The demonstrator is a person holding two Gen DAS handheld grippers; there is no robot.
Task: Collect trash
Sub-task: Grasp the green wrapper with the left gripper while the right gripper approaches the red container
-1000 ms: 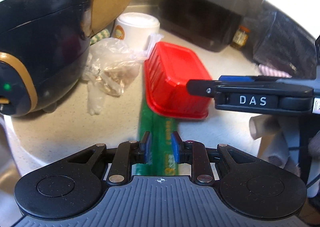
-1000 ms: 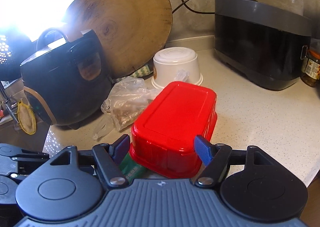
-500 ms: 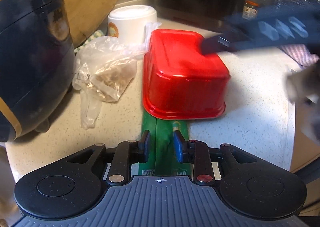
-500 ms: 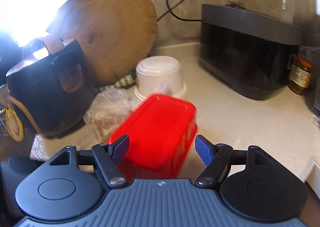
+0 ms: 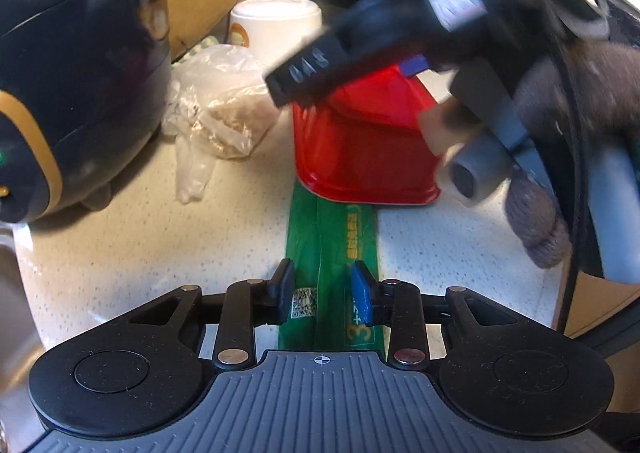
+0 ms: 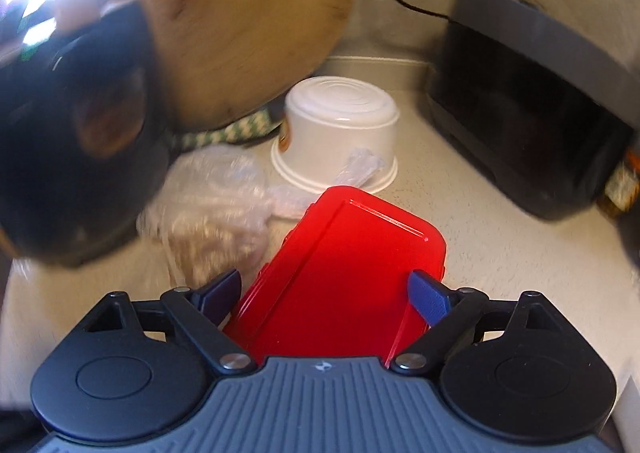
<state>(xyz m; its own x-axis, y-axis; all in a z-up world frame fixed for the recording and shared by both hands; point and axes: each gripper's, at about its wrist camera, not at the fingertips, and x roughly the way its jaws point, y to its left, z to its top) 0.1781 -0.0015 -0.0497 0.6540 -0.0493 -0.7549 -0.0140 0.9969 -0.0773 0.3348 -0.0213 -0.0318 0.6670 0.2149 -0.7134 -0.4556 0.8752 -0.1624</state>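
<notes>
**Speckled pale table, red tub caught up in right tool**

Speckled pale stone table (image 5: pixel 132 229) under both tools, tiled wall and black cable behind. Left tool (image 5: pixel 323 289) low over the table edge, fingers parted a little, straddling a long green printed plastic wrapper (image 5: pixel 334 237) lying flat; pads just beside its edges, firm contact impossible to confirm. Far end of the wrapper tucked beneath an upturned red rectangular plastic tub (image 6: pixel 344 265), straight ahead of the left tool. Right tool (image 6: pixel 326 293) spread wide around that tub, blue pads against its two long sides, near end tilted up off the table. Ahead and left of the right tool: crumpled clear plastic bag (image 5: pixel 218 109) with pale crumbs inside, resting beside a black rice cooker with gold trim (image 5: pixel 76 77). Straight beyond the tub: upturned white plastic bowl (image 6: pixel 340 133), small clear sachet leaning on it. Round wooden board (image 6: pixel 240 17) propped against the wall behind the cooker. Dark grey boxy appliance (image 6: pixel 532 105) off to the right, small jar at its far corner, blurred.
</notes>
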